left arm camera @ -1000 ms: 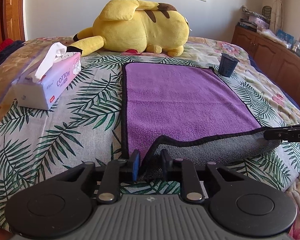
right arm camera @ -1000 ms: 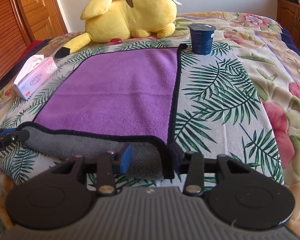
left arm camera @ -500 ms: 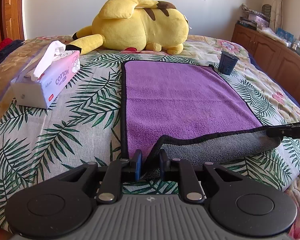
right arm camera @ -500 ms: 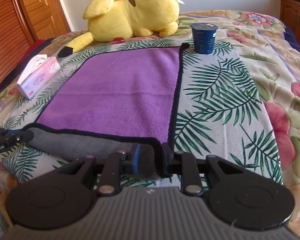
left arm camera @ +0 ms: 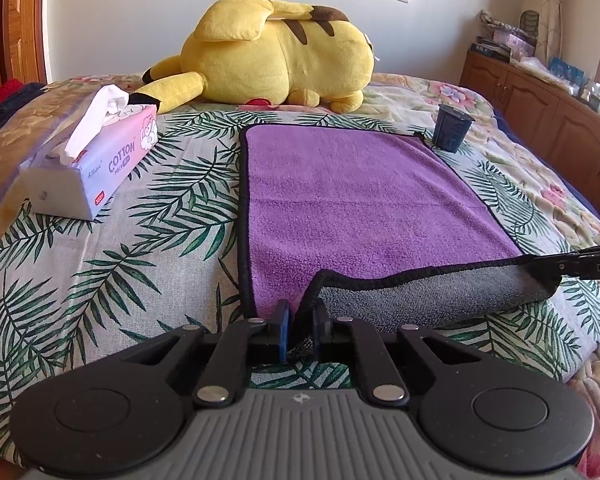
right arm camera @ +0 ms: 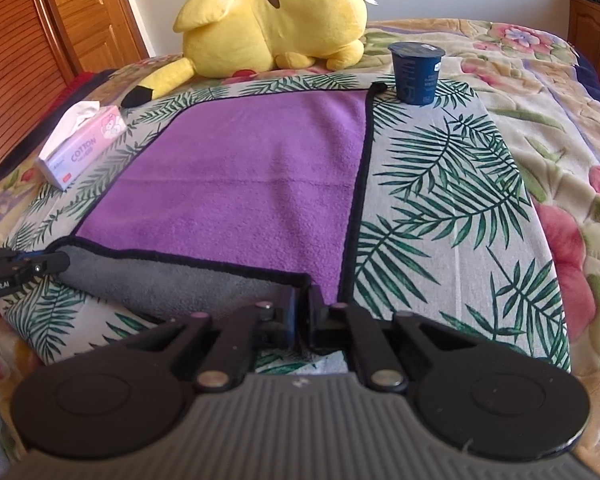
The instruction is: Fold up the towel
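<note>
A purple towel (left arm camera: 352, 200) with a black hem and grey underside lies flat on a palm-leaf cloth on the bed; it also shows in the right wrist view (right arm camera: 252, 176). Its near edge is turned up, showing the grey side (left arm camera: 428, 300). My left gripper (left arm camera: 300, 326) is shut on the towel's near left corner. My right gripper (right arm camera: 302, 312) is shut on the near right corner. Each gripper shows in the other's view, the right one at the right edge (left arm camera: 580, 266) and the left one at the left edge (right arm camera: 24, 266).
A yellow plush toy (left arm camera: 276, 56) lies at the far end of the bed. A tissue pack (left arm camera: 96, 160) lies left of the towel. A dark blue cup (left arm camera: 452, 128) stands by the towel's far right corner. Wooden cabinets (left arm camera: 540, 112) line the right side.
Both grippers have closed from open onto the towel's near corners. The near edge has lifted slightly and both views have moved a little forward.
</note>
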`<act>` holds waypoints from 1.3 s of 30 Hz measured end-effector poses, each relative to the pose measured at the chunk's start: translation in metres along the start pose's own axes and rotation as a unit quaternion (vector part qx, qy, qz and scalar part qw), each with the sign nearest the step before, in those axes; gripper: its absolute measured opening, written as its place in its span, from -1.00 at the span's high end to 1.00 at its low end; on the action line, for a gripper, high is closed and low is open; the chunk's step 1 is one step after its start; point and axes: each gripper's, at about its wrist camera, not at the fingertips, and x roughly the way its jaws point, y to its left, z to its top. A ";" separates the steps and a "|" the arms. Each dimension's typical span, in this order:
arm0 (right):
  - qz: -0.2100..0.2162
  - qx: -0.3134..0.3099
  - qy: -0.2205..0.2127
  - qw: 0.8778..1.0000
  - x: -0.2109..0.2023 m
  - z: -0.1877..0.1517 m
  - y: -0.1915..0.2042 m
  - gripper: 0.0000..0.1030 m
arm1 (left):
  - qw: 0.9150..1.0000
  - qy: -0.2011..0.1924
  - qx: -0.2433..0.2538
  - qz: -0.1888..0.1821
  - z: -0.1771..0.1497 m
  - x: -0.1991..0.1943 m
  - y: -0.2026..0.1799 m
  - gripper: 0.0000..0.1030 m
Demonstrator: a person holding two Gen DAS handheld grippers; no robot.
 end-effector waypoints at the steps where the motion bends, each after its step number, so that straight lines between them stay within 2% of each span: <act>1: 0.000 0.001 -0.002 1.000 0.000 0.000 0.000 0.91 | 1.000 -0.002 0.000 0.000 0.000 0.000 0.000 1.00; 39: 0.030 -0.026 -0.076 0.996 -0.014 0.028 0.001 0.93 | 0.998 -0.050 -0.021 -0.015 0.029 -0.016 0.003 1.00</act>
